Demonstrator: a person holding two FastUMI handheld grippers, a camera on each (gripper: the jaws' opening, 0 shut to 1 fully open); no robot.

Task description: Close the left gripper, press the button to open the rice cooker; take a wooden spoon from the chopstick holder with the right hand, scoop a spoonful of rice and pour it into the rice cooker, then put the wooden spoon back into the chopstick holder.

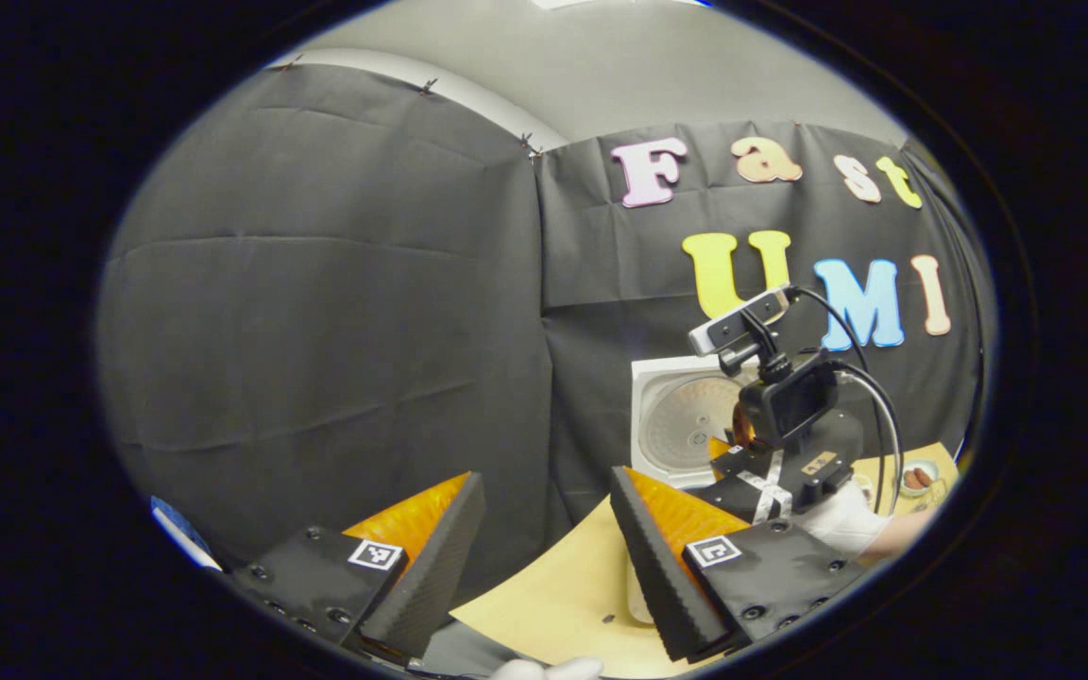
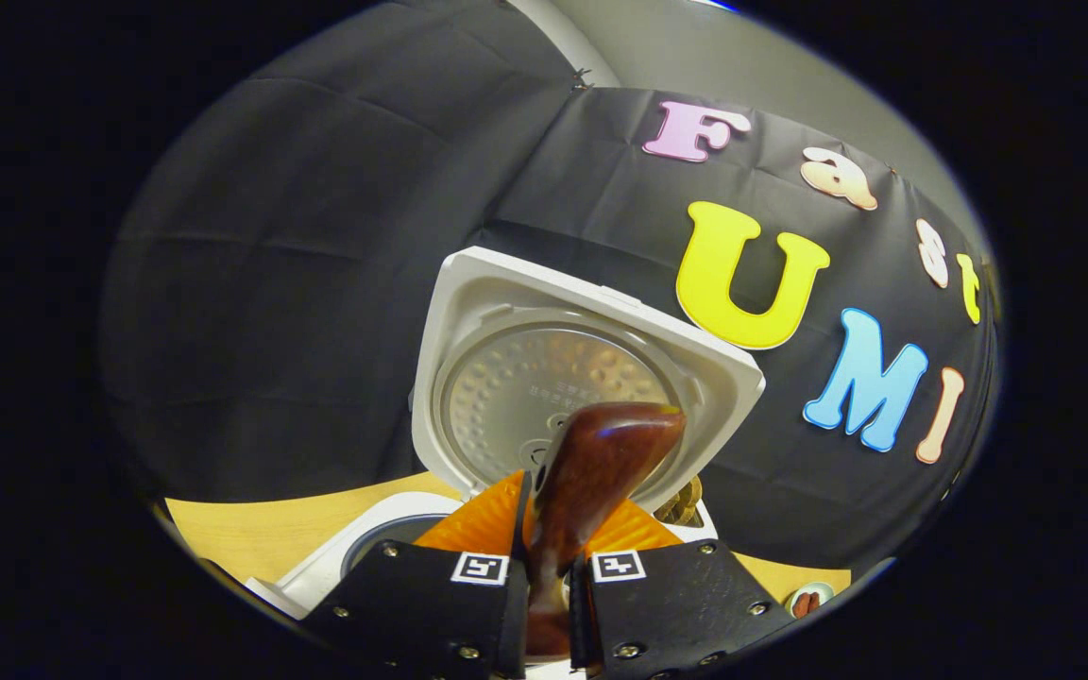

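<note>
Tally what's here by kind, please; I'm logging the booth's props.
White rice cooker with raised lid: 1
Brown wooden spoon: 1
Small dish of reddish-brown pieces: 1
Handheld tool: 2, left, right
Total: 5

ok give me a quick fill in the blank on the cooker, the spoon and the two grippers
1. The rice cooker lid stands ____.
2. The right gripper is shut on the ____.
3. The left gripper has its jaws ____.
4. The spoon's bowl points ____, in front of the lid.

Missing words: open; spoon; open; up
</note>
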